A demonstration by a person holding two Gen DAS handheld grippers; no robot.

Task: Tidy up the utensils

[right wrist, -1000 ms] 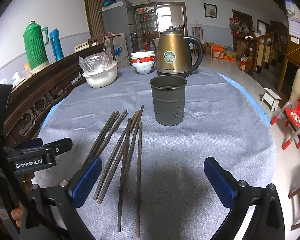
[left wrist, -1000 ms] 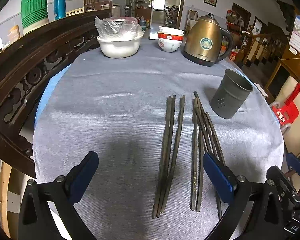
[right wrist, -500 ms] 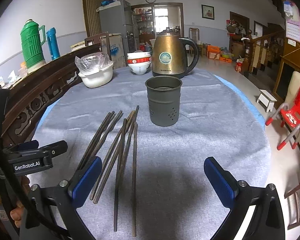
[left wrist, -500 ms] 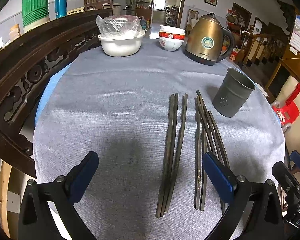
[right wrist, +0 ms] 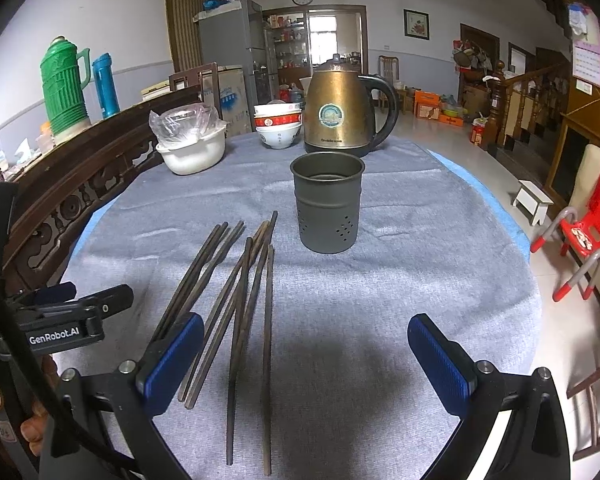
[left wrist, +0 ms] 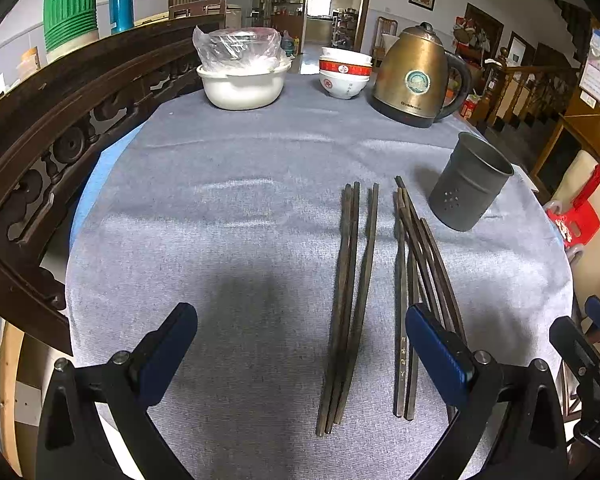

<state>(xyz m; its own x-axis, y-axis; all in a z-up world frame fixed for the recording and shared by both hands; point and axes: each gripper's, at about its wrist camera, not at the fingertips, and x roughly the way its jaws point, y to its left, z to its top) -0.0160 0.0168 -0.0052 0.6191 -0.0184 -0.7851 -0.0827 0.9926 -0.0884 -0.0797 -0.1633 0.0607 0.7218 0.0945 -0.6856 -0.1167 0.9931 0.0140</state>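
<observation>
Several dark chopsticks (left wrist: 350, 292) lie lengthwise on the grey tablecloth in two loose bunches, seen fanned in the right wrist view as chopsticks (right wrist: 240, 300). A grey perforated metal holder (left wrist: 470, 186) stands upright and empty beyond them, the holder (right wrist: 327, 202) dead ahead in the right wrist view. My left gripper (left wrist: 300, 346) hovers open over the near end of the left bunch, nothing between its blue pads. My right gripper (right wrist: 306, 364) is open too, near the front edge, with the chopstick ends by its left finger. The left gripper (right wrist: 76, 312) shows at the left there.
At the table's far side stand a brass kettle (left wrist: 418, 76), stacked bowls (left wrist: 344, 72) and a white bowl with a plastic bag (left wrist: 242, 80). A carved wooden chair back (left wrist: 40, 152) curves along the left edge. A red stool (right wrist: 584, 236) stands on the floor at right.
Both grippers have drawn back and risen slightly, so the chopsticks and holder sit a little farther off in each view. Nothing on the table has moved.
</observation>
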